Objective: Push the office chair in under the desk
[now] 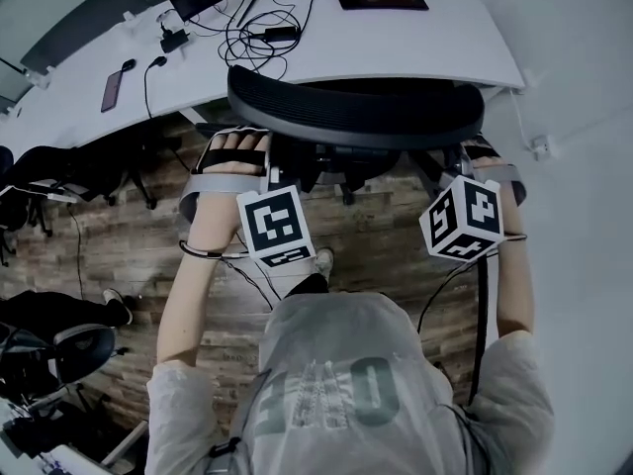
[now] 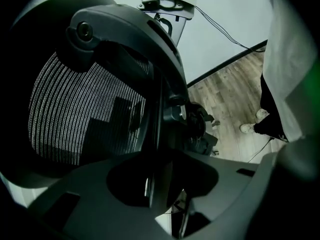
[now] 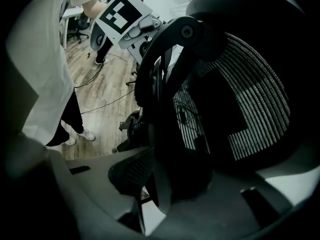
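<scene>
Up top in the head view the white desk (image 1: 415,43) runs across the frame, and the office chair (image 1: 356,117) sits right below its edge in the upper middle. Its curved backrest (image 1: 297,102) faces the person and the seat looks mostly tucked under the desktop, so the push seems close to done, though how far in the base sits is hidden.

The left gripper (image 1: 265,166) is at the backrest's left side and the right gripper (image 1: 465,158) at its right side, one per edge. That probably keeps the chair rolling straight instead of swivelling.

Each gripper view shows the same thing. The left gripper (image 2: 159,184) has its jaws closed onto the dark frame edge of the backrest (image 2: 160,99), with the mesh (image 2: 75,114) filling the left of the frame. The right gripper (image 3: 160,184) is clamped on the opposite frame edge (image 3: 160,109).

Loose cables (image 1: 252,33) and a phone (image 1: 112,90) lie on the desk at upper left, well clear of the chair. Wood floor (image 1: 148,255) shows underneath
</scene>
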Available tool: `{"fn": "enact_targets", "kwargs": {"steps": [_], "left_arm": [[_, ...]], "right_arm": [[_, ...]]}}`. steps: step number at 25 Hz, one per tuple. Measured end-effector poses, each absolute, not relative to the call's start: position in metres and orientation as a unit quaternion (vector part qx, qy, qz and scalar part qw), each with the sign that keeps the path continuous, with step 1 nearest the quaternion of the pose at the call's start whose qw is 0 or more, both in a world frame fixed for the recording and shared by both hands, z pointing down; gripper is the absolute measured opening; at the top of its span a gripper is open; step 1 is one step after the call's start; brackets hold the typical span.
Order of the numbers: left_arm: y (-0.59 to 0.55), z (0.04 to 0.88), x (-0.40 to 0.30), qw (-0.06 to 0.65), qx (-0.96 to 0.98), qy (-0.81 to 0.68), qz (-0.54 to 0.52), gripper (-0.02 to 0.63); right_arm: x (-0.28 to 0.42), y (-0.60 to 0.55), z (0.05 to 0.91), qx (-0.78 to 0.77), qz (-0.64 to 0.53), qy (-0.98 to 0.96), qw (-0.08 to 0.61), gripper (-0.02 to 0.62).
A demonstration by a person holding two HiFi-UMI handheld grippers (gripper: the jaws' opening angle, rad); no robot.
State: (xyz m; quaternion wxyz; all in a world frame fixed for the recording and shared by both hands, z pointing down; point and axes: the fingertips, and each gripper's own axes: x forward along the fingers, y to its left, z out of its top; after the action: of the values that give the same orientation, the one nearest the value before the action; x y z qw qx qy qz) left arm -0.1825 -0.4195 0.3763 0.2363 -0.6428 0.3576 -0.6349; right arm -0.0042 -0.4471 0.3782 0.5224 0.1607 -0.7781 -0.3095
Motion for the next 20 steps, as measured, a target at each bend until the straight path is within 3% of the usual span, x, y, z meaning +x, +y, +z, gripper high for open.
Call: {"fn": "enact_targets", "kwargs": {"steps": [20], "left_arm": [[-0.489,0.374,-0.190,0.224,-0.632,0.362,-0.648,0.149]], "right_arm": [[-0.012,-0.521,0.373,0.161,-0.304,-0.790,0.507,0.103]]}}
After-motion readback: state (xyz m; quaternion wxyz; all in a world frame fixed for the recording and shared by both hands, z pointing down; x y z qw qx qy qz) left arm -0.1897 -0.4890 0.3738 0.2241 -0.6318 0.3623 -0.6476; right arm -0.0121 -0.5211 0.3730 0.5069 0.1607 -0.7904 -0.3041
